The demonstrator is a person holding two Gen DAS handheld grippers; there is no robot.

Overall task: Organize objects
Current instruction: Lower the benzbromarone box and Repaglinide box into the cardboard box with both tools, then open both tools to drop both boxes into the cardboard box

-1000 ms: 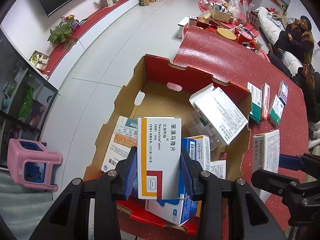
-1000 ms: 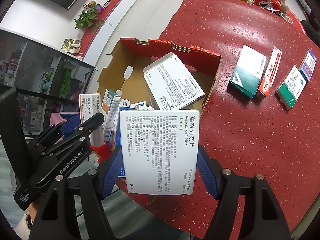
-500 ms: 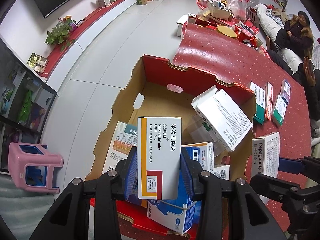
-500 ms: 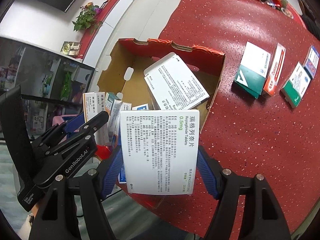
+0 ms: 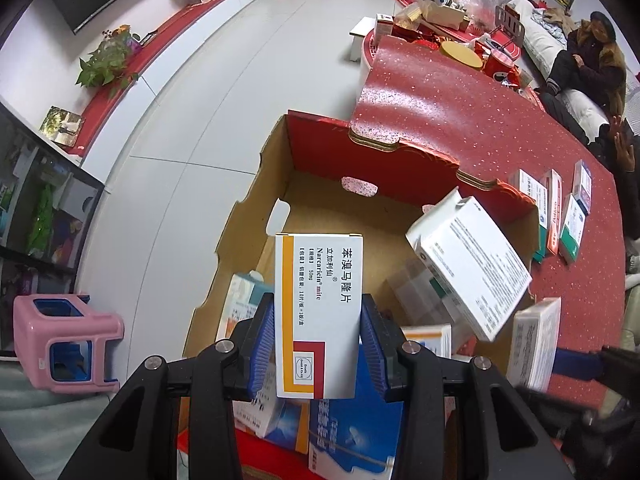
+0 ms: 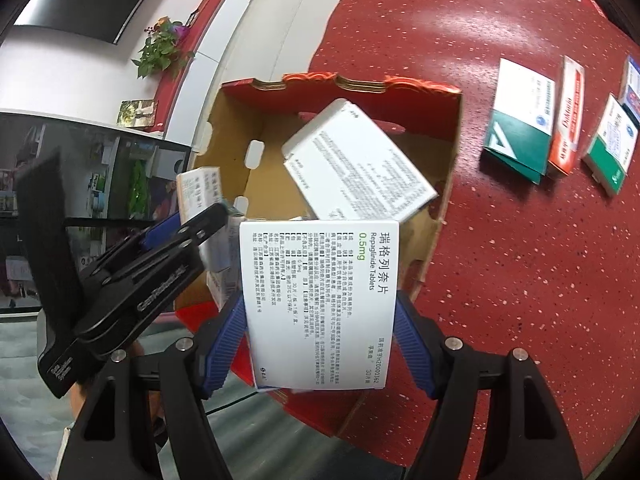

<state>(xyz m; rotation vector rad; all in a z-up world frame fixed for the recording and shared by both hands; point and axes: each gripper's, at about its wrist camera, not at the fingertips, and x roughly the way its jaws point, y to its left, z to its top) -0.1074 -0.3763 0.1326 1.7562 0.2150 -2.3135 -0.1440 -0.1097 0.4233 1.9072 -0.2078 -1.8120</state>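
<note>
Left tool [image 5: 318,344] clamped the yellow-striped box [image 5: 318,312] above the carton [image 5: 276,184]; right tool [image 6: 320,344] gripped the Repaglinide box [image 6: 320,304] beside it — simultaneous drops risked collision with the leaning white box [image 5: 468,268].

- Narrow white-and-orange box [image 5: 318,320]: "Narcaricin mite", "50mg".
- Wide white box [image 6: 320,304]: "Repaglinide Tablets", "0.5mg", "H20000362".
- Left gripper [image 6: 160,276] body, blurred: "GenRobot.AI".
</note>
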